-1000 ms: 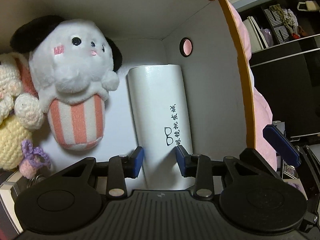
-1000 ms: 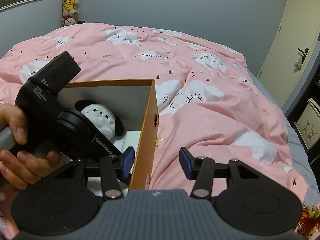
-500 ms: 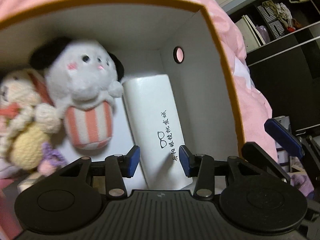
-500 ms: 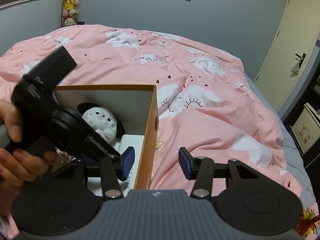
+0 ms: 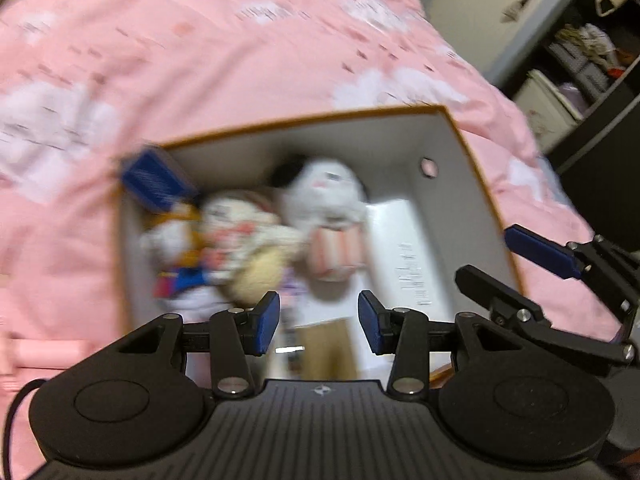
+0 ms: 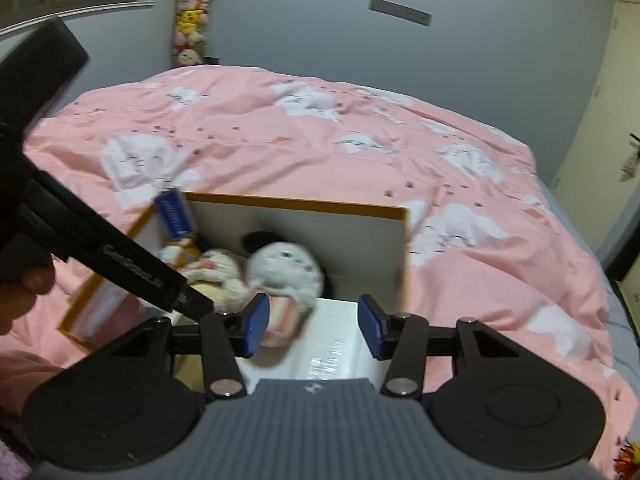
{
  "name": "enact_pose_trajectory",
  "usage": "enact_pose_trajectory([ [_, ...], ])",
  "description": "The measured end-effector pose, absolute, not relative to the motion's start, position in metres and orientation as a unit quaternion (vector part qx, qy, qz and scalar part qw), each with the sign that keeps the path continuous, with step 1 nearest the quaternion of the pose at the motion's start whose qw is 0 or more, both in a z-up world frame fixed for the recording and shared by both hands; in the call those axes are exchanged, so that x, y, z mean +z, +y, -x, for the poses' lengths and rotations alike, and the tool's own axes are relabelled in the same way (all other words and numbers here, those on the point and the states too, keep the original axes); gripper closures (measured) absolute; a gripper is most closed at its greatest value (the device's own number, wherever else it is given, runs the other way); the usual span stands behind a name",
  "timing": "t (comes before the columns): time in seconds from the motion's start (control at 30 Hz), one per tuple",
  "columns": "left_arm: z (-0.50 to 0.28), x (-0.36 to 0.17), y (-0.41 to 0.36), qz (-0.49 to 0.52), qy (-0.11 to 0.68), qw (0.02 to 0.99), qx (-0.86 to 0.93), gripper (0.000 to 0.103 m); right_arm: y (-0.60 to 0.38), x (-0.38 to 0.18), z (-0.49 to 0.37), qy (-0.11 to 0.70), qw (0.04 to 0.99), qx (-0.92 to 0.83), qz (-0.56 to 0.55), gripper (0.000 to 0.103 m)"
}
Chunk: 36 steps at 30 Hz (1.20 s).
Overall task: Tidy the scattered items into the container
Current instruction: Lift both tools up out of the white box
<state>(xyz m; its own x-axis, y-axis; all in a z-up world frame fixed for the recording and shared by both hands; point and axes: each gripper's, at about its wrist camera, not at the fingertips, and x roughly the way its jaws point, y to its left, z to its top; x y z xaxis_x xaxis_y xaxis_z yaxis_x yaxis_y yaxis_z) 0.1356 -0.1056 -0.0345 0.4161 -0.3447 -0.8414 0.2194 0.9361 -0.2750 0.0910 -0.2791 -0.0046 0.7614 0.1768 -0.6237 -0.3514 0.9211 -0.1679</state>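
Box (image 5: 476, 168) of toys lies below both open, empty jaws.

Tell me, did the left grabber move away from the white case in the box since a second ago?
Yes. The left gripper has pulled back and up: the white case and orange box look smaller, and the whole rim shows.

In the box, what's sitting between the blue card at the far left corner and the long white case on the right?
Plush toys: a crocheted doll and a white plush in a striped cup lie between the blue card and white case. The left wrist view shows it, blurred.
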Motion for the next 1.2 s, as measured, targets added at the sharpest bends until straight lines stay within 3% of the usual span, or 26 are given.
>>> enact_pose_trajectory([
  [0.8, -0.082, -0.004, 0.039, -0.001, 0.463, 0.886, -0.029, 0.052, -0.167, -0.012, -0.092, 0.314, 0.872, 0.32, 0.194, 0.048],
  [1.1, -0.078, -0.023, 0.043, -0.087, 0.478, 0.871, -0.069, 0.052, -0.122, -0.026, -0.093, 0.331, 0.827, 0.375, 0.257, 0.052],
  [1.2, -0.079, -0.03, 0.044, -0.111, 0.487, 0.863, -0.076, 0.052, -0.11, -0.032, -0.094, 0.34, 0.814, 0.385, 0.273, 0.061],
])
